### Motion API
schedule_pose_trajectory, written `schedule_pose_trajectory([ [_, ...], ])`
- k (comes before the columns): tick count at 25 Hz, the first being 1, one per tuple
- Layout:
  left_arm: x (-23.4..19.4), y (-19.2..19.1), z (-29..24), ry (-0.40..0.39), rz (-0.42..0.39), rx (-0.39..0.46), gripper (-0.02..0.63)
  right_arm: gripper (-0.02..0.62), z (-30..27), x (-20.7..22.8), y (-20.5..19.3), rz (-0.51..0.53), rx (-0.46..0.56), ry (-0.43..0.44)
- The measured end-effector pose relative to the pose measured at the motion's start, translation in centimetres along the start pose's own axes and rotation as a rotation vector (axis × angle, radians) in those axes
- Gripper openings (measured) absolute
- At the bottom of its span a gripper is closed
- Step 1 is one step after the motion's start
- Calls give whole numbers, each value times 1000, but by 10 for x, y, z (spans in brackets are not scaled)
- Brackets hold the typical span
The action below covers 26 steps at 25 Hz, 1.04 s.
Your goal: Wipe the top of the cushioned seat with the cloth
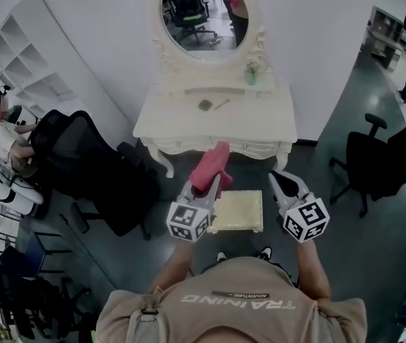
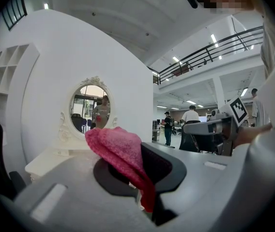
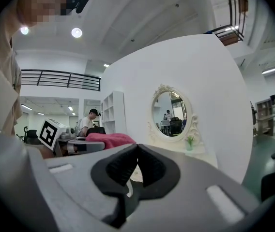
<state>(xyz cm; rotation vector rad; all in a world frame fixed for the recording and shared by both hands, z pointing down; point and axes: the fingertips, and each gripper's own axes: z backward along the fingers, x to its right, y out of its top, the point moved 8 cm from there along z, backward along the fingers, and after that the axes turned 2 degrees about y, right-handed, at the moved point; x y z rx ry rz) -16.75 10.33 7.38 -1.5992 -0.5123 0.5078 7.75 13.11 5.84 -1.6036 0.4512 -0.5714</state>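
Observation:
A cream cushioned seat (image 1: 240, 209) stands on the floor in front of a white dressing table (image 1: 215, 122). My left gripper (image 1: 214, 179) is held up over the seat's left side, shut on a pink cloth (image 1: 211, 166) that bunches over its jaws; the pink cloth (image 2: 120, 153) fills the jaws in the left gripper view. My right gripper (image 1: 280, 180) hovers above the seat's right edge, pads pressed together with nothing between them (image 3: 136, 164). In the right gripper view the pink cloth (image 3: 109, 139) shows to the left.
An oval mirror (image 1: 203, 13) and a small plant (image 1: 251, 72) sit on the dressing table. Black office chairs stand at the left (image 1: 92, 166) and right (image 1: 374, 159). A person (image 1: 3, 138) sits at far left. My shoes (image 1: 264, 254) are below the seat.

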Motion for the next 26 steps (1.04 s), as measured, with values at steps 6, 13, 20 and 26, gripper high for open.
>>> schedule_pose_trajectory([
  [6,-1,4,1,5,-1,13,38,2,2,-1,1,6,9,0],
  [13,-1,1,1,11,14,23,38,2,4,-1,-3,9,12,2],
  [20,3,-2,-2,-10,24,36,38,2,7,4,-5,9,14,-12],
  [26,3,-7,-5,-1,32,36,38,2,5,11,-9,4,7,-4],
])
